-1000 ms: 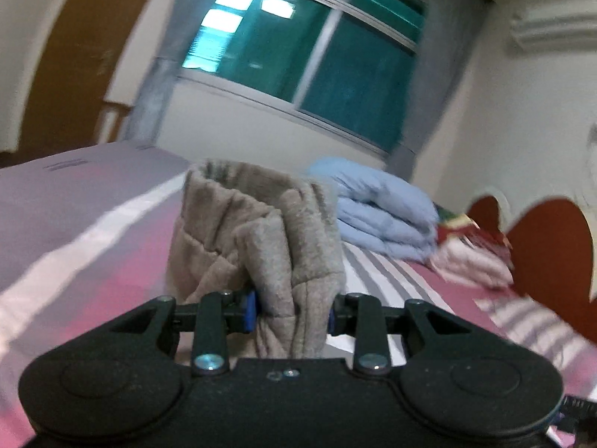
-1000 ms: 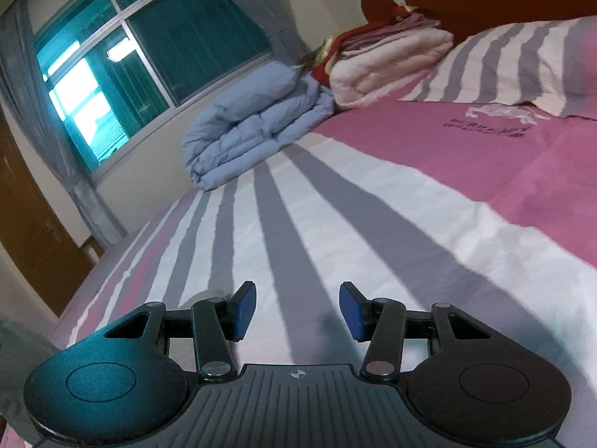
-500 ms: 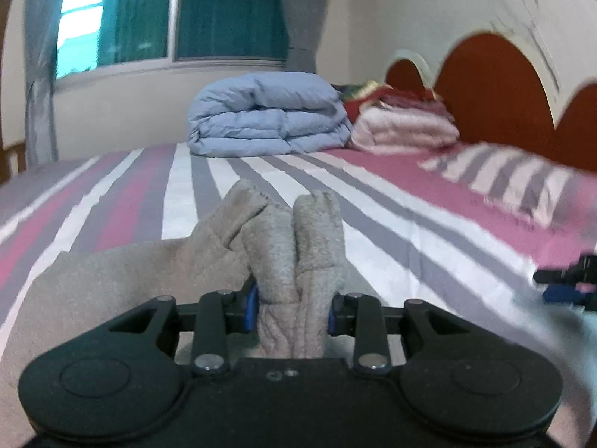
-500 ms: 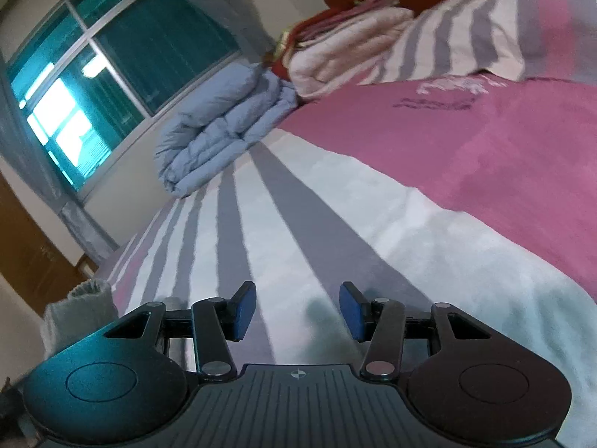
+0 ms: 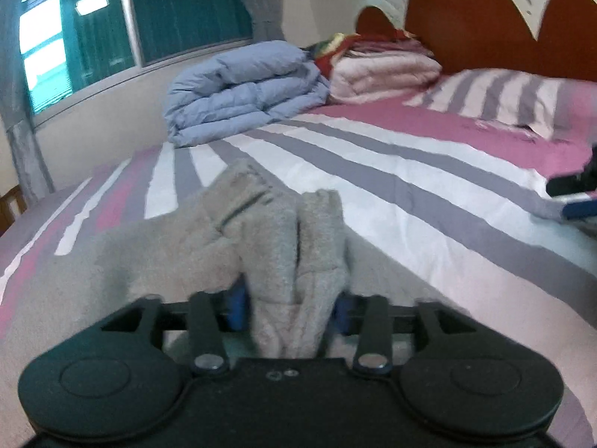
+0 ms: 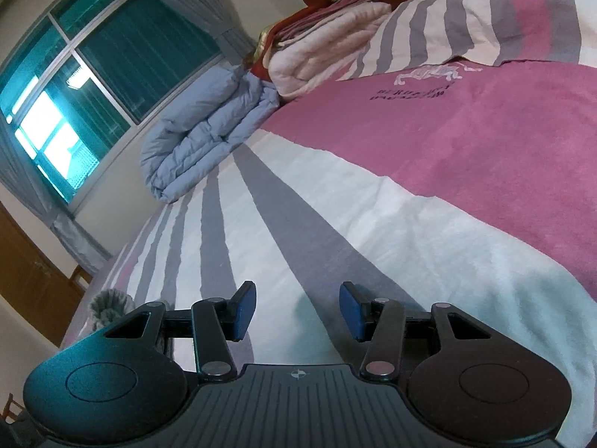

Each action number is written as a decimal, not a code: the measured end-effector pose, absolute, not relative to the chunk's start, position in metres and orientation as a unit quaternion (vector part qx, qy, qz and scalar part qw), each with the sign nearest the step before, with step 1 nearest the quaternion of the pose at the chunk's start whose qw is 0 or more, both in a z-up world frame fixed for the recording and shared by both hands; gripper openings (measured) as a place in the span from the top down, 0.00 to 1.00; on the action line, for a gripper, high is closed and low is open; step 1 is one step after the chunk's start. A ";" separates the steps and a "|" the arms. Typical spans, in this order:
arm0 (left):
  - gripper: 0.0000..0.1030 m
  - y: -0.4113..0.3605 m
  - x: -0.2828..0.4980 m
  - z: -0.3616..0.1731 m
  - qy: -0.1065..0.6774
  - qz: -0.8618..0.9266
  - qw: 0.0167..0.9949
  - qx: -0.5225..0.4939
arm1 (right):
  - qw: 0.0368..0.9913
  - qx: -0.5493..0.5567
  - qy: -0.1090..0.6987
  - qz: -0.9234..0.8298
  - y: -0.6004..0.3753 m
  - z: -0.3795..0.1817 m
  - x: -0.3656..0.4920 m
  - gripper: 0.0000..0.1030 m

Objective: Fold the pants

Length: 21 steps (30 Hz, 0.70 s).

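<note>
The left hand-held gripper (image 5: 289, 311) has swung across from facing the window to looking along the bed (image 5: 410, 194), and its jaws have just been opening, with the bunched grey pants (image 5: 283, 246) between them; the fabric now stands loosely between the blue pads (image 5: 236, 308), the left pad clear of it, the right pad's contact too blurred to call. The rest of the pants spreads flat over the striped cover to the left. The right hand-held gripper (image 6: 297, 311) hangs just above the bed with its jaws apart and nothing between them; a grey cuff peeks out at its left. A folded blue duvet (image 5: 246, 89) and pink blankets (image 5: 384, 74) sit by the headboard (image 5: 466, 18).
</note>
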<state>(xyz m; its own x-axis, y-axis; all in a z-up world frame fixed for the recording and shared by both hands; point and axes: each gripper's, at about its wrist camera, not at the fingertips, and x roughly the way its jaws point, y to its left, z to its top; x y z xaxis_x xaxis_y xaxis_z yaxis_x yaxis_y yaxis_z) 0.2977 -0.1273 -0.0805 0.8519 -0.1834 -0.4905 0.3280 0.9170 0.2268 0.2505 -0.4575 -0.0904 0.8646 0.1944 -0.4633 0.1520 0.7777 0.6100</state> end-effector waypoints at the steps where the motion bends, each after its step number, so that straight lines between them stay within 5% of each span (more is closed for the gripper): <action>1: 0.32 -0.128 0.296 -0.079 0.238 -0.149 0.949 0.146 | 0.907 0.332 0.259 0.012 -0.457 -0.089 0.249 0.52; 14: 0.30 -0.120 0.262 -0.040 0.203 -0.172 0.946 0.184 | 0.915 0.314 0.252 0.018 -0.437 -0.065 0.230 0.52; 21: 0.24 -0.002 0.253 -0.025 0.209 -0.083 0.968 0.111 | 0.910 0.320 0.234 0.124 -0.393 -0.044 0.234 0.50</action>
